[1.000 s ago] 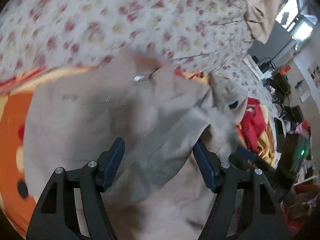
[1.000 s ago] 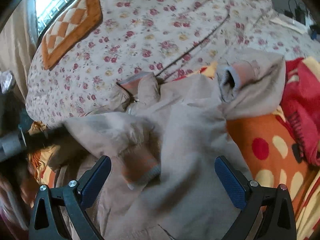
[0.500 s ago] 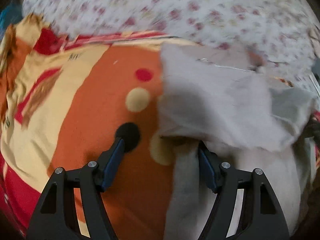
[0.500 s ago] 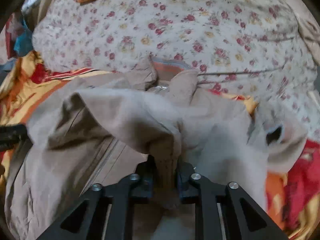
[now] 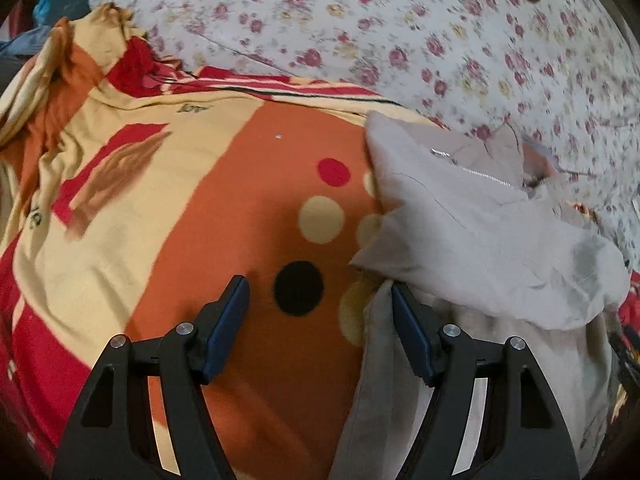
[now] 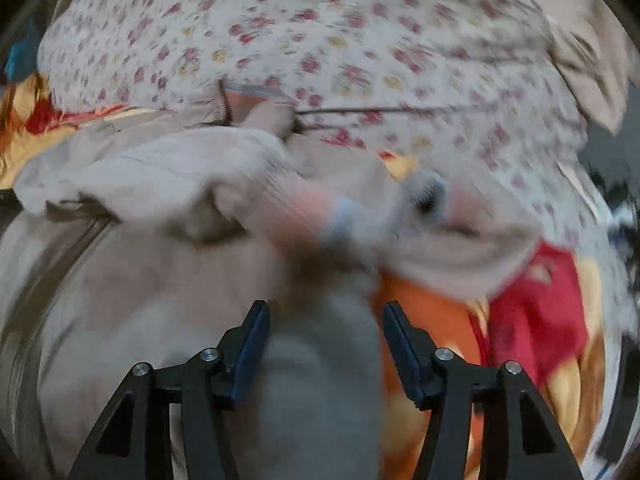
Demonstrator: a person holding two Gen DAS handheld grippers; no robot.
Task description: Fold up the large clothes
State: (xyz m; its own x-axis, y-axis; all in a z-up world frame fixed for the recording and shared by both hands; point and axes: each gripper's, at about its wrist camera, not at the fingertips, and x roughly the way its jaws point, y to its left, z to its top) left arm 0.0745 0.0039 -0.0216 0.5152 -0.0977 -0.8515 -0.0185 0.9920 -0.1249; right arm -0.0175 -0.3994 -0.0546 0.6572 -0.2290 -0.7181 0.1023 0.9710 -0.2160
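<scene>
One beige jacket (image 5: 472, 216) lies on the orange, red and cream blanket (image 5: 248, 200), at the blanket's edge nearest the floral quilt (image 5: 440, 40), collar end toward the quilt. Zipper on jacket: one, silver, partly visible. Cuffs seen in the right wrist view: two, ribbed, pinkish, blurred. Writing: small dark print on the blanket's cream band, too blurred to read; no brand label legible on the jacket. Dots on blanket near the jacket: one red, one black, several cream. Left gripper (image 5: 320, 304): jaws apart, released, over the black dot; its right finger touches the jacket's side edge. Right gripper (image 6: 324, 328): jaws have just been opening, now apart; jacket fabric lies between them, not pinched.
</scene>
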